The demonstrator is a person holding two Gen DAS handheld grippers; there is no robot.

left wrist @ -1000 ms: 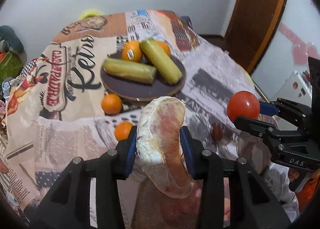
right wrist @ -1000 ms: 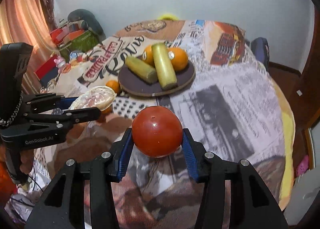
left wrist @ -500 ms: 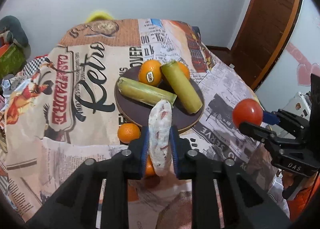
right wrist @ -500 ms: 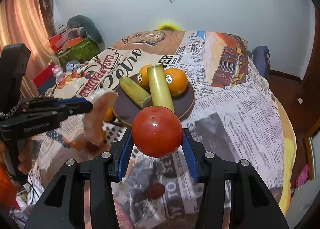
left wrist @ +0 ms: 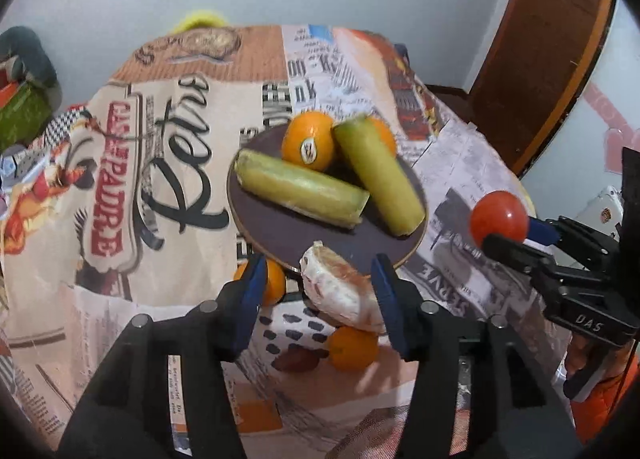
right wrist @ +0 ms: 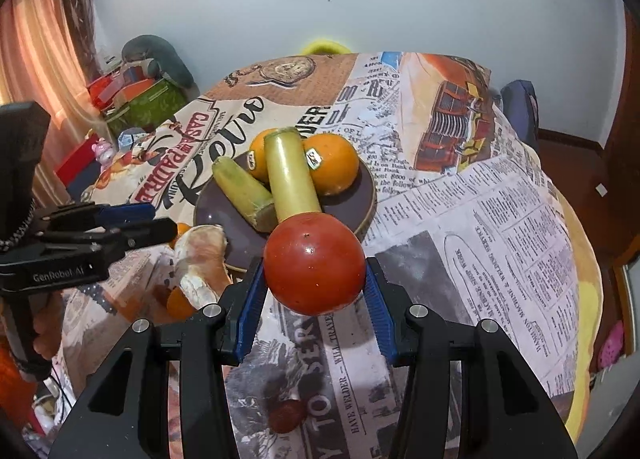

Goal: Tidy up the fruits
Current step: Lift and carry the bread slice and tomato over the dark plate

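Hovering at the plate's (left wrist: 280,237) near rim, the left hand-held gripper (left wrist: 318,291) has just been opening; the peeled fruit (left wrist: 340,293) sits loose between its jaws, released for the plate. Right hand-held gripper (right wrist: 314,287) grips the tomato (right wrist: 315,269), now nearer the plate.

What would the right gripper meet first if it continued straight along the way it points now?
Probably the near rim of the dark plate, then the upright green stalk on it. The right gripper holds the tomato, so the tomato would touch first. Depth is uncertain.
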